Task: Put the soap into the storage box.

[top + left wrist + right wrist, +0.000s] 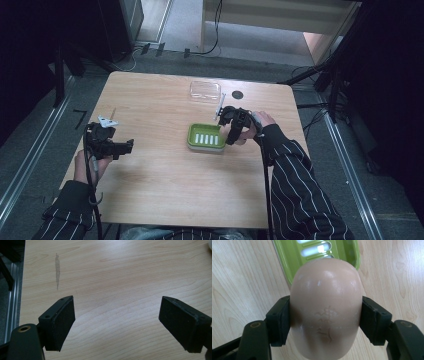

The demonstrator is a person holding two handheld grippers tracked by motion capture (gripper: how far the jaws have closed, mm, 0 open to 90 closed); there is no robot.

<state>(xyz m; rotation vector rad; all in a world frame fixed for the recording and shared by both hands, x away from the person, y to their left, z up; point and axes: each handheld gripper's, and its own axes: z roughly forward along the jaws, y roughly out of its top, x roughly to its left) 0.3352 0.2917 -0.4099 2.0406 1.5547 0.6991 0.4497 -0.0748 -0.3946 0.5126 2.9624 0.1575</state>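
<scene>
Soap gripped beside green dish

Soap (325, 315), a pale beige oval bar with a faint stamped mark, sits clamped between both pads of the right gripper (325, 322), just beside the slotted green soap dish (287, 262). Across the wooden table (160, 185), the left gripper (117, 322) holds nothing, pads apart.

The table (165, 175) is being lit evenly from above, its surroundings are being left dark, and small glare spots are being thrown on the soap (325, 307).

light wooden table (165, 190), grey floor (35, 145), dark surroundings
</scene>
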